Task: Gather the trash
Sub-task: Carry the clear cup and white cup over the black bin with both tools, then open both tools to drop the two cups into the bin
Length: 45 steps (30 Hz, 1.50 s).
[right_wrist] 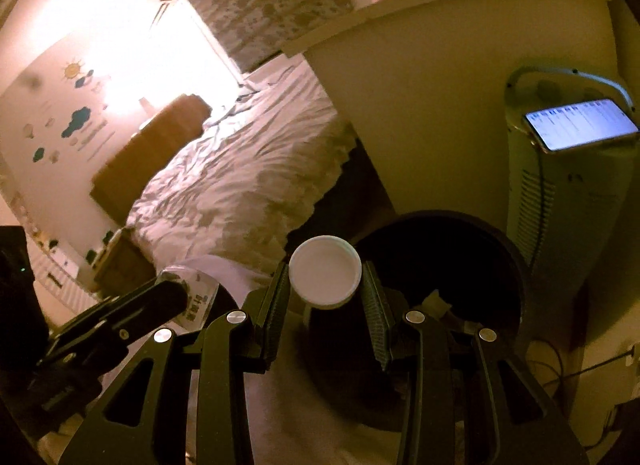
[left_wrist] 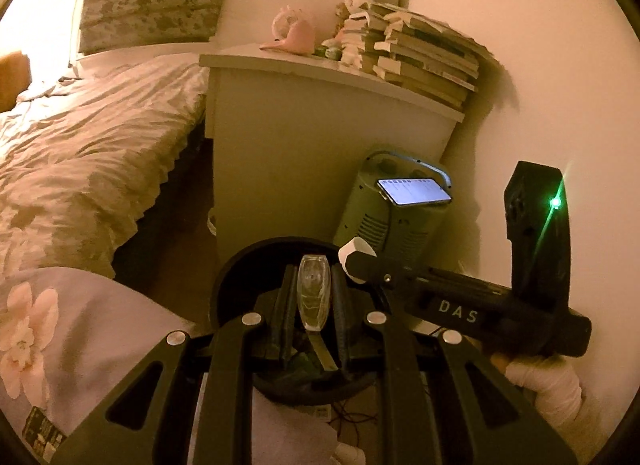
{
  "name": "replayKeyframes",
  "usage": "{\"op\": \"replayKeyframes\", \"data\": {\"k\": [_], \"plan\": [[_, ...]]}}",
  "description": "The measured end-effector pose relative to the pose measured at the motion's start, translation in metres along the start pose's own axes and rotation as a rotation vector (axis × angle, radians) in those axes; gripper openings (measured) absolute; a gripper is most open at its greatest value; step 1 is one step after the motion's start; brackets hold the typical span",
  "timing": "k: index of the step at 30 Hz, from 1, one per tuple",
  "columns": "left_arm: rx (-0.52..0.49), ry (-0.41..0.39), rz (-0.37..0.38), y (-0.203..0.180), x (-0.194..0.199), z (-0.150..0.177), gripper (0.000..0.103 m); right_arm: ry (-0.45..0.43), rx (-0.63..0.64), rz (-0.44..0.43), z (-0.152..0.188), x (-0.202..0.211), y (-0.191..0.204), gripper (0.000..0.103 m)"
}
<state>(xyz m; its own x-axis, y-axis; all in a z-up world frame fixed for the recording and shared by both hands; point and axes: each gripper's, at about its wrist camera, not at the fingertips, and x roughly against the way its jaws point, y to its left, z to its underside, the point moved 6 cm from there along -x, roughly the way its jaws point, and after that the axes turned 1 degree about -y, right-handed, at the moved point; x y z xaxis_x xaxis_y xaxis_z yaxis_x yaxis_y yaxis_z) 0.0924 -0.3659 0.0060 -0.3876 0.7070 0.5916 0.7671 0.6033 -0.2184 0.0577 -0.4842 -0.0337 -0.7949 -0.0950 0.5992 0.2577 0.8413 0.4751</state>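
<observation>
My left gripper [left_wrist: 314, 297] is shut on a clear plastic bottle [left_wrist: 313, 291] and holds it over the round black bin [left_wrist: 240, 265] on the floor. My right gripper [right_wrist: 325, 285] is shut on a white cup [right_wrist: 325, 271], seen from its open end, just left of the bin's rim [right_wrist: 440, 221]. The right gripper also shows in the left wrist view [left_wrist: 358, 259], reaching in from the right with the white cup. The left gripper shows in the right wrist view [right_wrist: 176, 293] with the bottle [right_wrist: 196, 293]. Some scraps lie inside the bin [right_wrist: 438, 303].
A white nightstand [left_wrist: 320, 137] stands behind the bin, with stacked books [left_wrist: 420, 53] and soft toys [left_wrist: 292, 31] on top. A green heater [left_wrist: 384, 209] carries a lit phone [left_wrist: 414, 190]. A bed [left_wrist: 88, 137] is at the left. Cables [right_wrist: 552, 361] lie on the floor.
</observation>
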Motion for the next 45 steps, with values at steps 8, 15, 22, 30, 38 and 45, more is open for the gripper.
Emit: {"op": "replayKeyframes", "data": {"k": [8,15,22,30,38,45], "plan": [[-0.003,0.029,0.008,-0.004,-0.02,0.001,0.017,0.011,-0.035,0.018,0.005,-0.008,-0.017,0.037],[-0.002,0.047,0.017,-0.006,-0.032,0.001,0.017,0.021,-0.055,0.028,0.009,-0.014,-0.024,0.037],[-0.001,0.059,0.019,-0.006,-0.042,-0.001,0.017,0.029,-0.066,0.039,0.009,-0.02,-0.028,0.037],[-0.001,0.081,0.012,-0.009,-0.055,-0.003,0.02,0.045,-0.077,0.08,0.011,-0.028,-0.035,0.038],[-0.015,0.05,-0.011,-0.011,-0.045,-0.005,0.048,0.038,-0.091,0.106,0.017,-0.022,-0.038,0.054],[-0.005,0.02,-0.019,-0.01,-0.024,-0.006,0.05,0.037,-0.071,0.091,0.021,-0.017,-0.026,0.054]]}}
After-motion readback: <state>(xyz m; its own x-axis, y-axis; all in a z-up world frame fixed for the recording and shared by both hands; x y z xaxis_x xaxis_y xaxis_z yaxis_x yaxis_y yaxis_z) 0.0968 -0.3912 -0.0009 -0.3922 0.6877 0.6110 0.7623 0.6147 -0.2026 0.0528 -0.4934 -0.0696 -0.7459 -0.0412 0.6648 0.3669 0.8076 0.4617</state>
